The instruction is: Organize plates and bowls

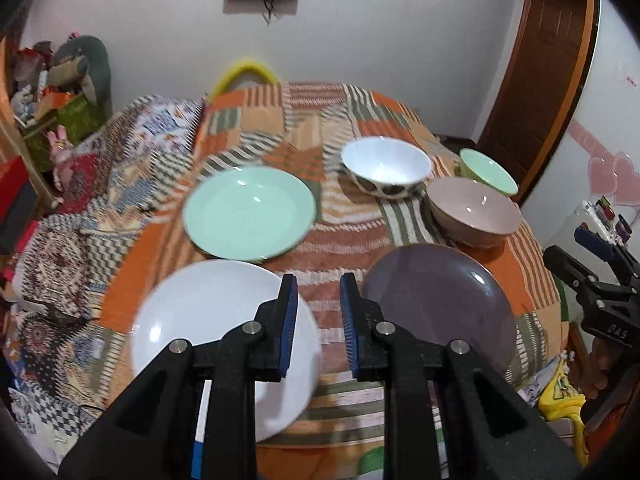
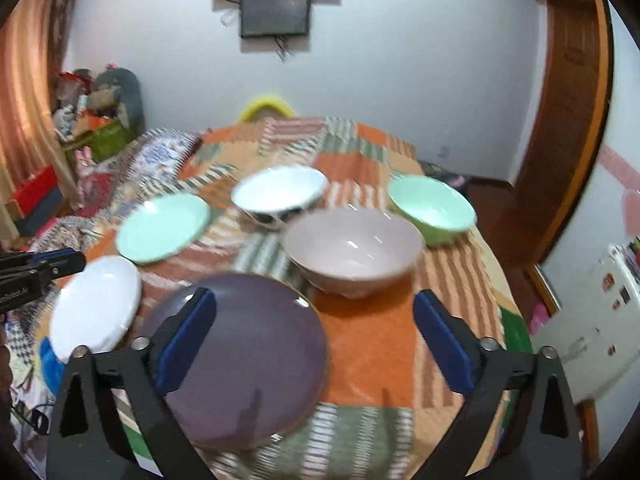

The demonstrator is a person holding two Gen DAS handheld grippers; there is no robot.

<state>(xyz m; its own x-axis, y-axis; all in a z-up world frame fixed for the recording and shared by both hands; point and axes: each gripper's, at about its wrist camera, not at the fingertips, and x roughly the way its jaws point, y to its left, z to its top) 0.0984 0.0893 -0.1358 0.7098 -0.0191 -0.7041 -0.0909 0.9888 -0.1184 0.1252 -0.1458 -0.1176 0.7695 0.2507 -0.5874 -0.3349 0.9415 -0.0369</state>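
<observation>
On the patchwork-cloth table (image 1: pixel 340 248) lie a white plate (image 1: pixel 208 320), a mint green plate (image 1: pixel 250 214) and a purple plate (image 1: pixel 436 300). Behind stand a white bowl with dark spots (image 1: pixel 386 166), a pink bowl (image 1: pixel 474 210) and a green bowl (image 1: pixel 488 172). My left gripper (image 1: pixel 319 320) hovers over the gap between the white and purple plates, jaws narrowly apart and empty. My right gripper (image 2: pixel 316 340) is wide open and empty above the purple plate (image 2: pixel 248 360), with the pink bowl (image 2: pixel 352 250) just ahead. The right view also shows the white plate (image 2: pixel 96 304), mint plate (image 2: pixel 162 226), white bowl (image 2: pixel 280 196) and green bowl (image 2: pixel 432 208).
A yellow chair back (image 1: pixel 244 72) rises behind the table's far edge. A cluttered shelf with toys (image 1: pixel 60 92) stands at the left, a wooden door (image 1: pixel 536 80) at the right. A white appliance (image 2: pixel 592 328) stands right of the table.
</observation>
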